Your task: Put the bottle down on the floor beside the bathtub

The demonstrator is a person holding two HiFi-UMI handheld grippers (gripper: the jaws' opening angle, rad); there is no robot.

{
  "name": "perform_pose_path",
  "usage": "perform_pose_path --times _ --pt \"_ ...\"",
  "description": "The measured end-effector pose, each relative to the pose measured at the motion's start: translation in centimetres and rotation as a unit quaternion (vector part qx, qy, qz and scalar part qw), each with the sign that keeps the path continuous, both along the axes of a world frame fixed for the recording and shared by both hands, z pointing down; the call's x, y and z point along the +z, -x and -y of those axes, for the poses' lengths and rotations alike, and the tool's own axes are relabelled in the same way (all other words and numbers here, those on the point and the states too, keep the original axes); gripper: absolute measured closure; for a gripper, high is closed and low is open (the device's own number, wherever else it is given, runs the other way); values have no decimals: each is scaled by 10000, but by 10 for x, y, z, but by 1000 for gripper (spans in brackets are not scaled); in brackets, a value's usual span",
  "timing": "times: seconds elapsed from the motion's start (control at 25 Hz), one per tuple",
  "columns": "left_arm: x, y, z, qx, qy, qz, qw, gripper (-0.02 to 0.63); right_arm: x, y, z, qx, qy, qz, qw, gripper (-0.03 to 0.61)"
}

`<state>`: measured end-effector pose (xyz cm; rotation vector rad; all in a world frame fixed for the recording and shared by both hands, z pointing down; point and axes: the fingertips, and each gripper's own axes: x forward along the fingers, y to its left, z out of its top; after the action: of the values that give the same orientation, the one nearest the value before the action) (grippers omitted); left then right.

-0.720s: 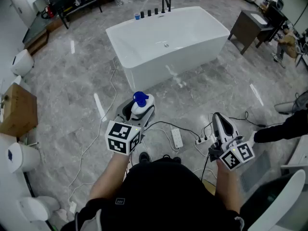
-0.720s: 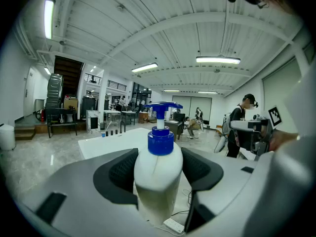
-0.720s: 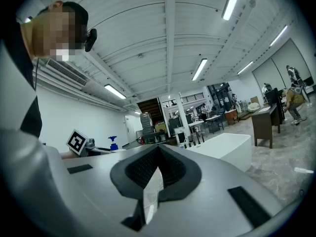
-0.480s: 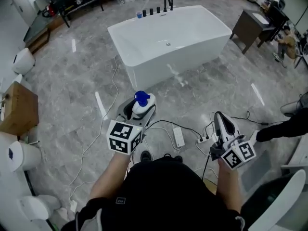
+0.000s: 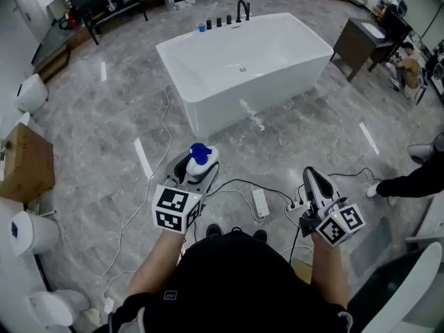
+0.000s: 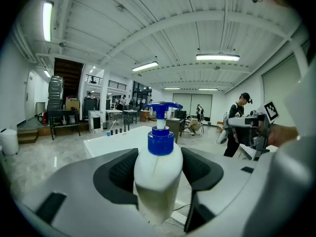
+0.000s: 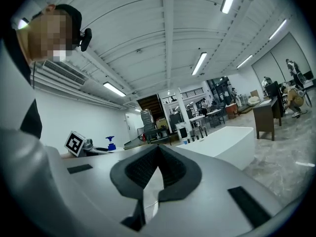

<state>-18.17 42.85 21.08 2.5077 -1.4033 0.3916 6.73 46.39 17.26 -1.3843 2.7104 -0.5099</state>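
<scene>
1 bottle (image 6: 158,174) was held in the left gripper's (image 5: 198,166) wide jaws, the right gripper's (image 5: 313,184) jaws shut and empty; lowering beside the bathtub (image 5: 208,109) at 12 o'clock was judged next.

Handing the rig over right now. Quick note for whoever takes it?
Left gripper: jaws shut on the white pump bottle, upright, off the ground.
Right gripper: jaws together, empty.
Bathtub: ahead, well beyond the bottle; a power strip and cables lie on the floor nearer the grippers.
Done: bottle in grip.
Left: carry it to the tub, set it on the floor beside it, release.
</scene>
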Motion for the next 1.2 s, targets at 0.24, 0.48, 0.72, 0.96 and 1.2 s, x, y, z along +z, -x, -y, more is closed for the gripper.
perform_pose_path --times 0.24,0.48,0.72,0.96,1.2 --pt "5 34 -13 175 43 57 9998 334 0 46 5 19 -4 144 9999 551" --pt "19 64 -11 139 208 -28 9997 334 8 79 1 -60 106 134 9998 551" --pt "30 55 16 373 313 -15 9988 334 18 68 23 152 318 254 9991 551" --pt "40 50 49 276 422 -57 9987 334 33 60 66 141 547 510 9971 551" --pt "58 32 111 77 644 -93 9978 334 44 44 131 -38 678 590 9959 551"
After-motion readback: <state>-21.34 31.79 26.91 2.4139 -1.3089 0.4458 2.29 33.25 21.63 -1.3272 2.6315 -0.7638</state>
